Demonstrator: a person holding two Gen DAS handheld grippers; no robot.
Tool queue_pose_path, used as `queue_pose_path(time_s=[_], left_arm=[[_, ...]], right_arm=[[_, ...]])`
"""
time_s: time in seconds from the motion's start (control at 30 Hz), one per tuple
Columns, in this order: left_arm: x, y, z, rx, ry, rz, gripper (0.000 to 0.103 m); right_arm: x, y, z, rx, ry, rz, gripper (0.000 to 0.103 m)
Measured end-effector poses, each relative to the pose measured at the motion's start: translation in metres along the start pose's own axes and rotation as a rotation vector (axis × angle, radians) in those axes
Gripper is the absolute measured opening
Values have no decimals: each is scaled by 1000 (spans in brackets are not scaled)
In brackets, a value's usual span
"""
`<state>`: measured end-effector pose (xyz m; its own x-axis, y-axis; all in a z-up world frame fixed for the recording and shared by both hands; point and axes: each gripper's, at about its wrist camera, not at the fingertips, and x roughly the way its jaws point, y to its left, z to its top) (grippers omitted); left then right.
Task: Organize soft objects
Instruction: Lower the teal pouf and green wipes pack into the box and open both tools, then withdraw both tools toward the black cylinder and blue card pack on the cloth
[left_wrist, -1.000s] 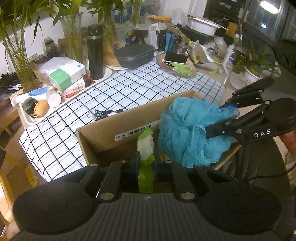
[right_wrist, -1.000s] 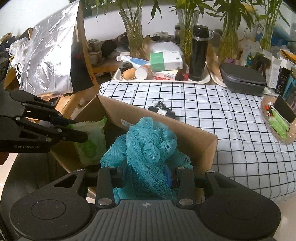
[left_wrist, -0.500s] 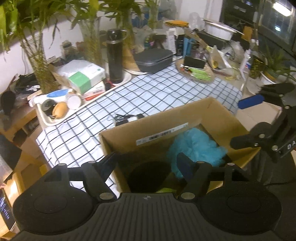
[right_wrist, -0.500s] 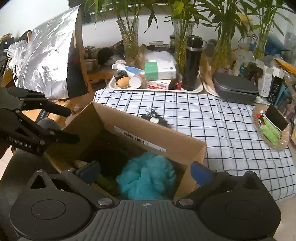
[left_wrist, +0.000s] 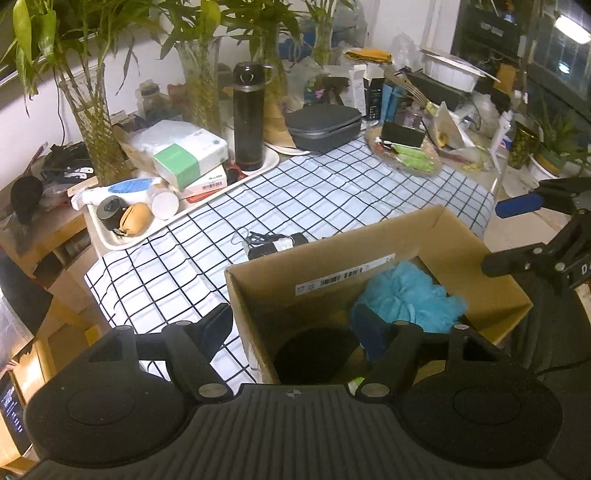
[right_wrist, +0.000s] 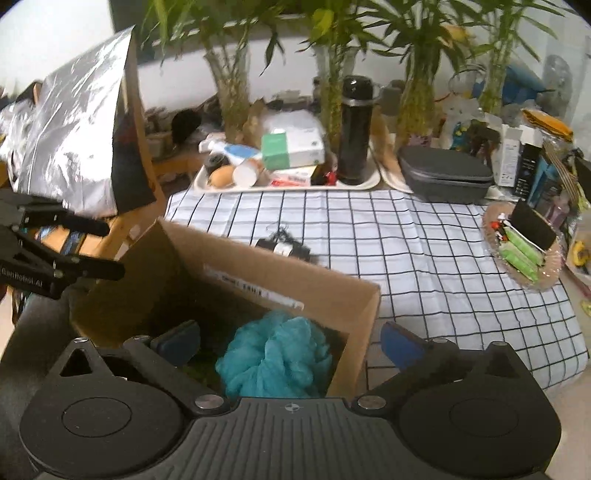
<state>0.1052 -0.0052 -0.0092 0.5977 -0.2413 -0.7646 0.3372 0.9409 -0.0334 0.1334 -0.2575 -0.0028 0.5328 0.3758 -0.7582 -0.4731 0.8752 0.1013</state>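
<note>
Dropped since earlier, blue loofah (right_wrist: 275, 356) lies inside box (right_wrist: 364, 295); both tongs (left_wrist: 295, 330) (right_wrist: 291, 343) gape above its rim.

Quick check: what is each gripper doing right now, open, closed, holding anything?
Left gripper: open, holding nothing, jaws just opened over the brown cardboard box.
Right gripper: open, empty, jaws just opened; the teal mesh bath sponge lies in the box.

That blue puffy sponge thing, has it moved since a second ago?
Yes. The blue bath sponge was held up above the cardboard box's rim; now it lies down inside the box, below the rim, free of the open right gripper.
</note>
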Motion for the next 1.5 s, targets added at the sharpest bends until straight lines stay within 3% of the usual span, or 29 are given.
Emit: queue_pose_path(time_s=[0.83,1.5], left_arm=[[25,36,35,-30,-48,-51,71],[89,59,65,39,14,-171,70]], right_arm=[[22,-47,21,85,-2,-34,103],[56,-90,41,135,16,-58,103]])
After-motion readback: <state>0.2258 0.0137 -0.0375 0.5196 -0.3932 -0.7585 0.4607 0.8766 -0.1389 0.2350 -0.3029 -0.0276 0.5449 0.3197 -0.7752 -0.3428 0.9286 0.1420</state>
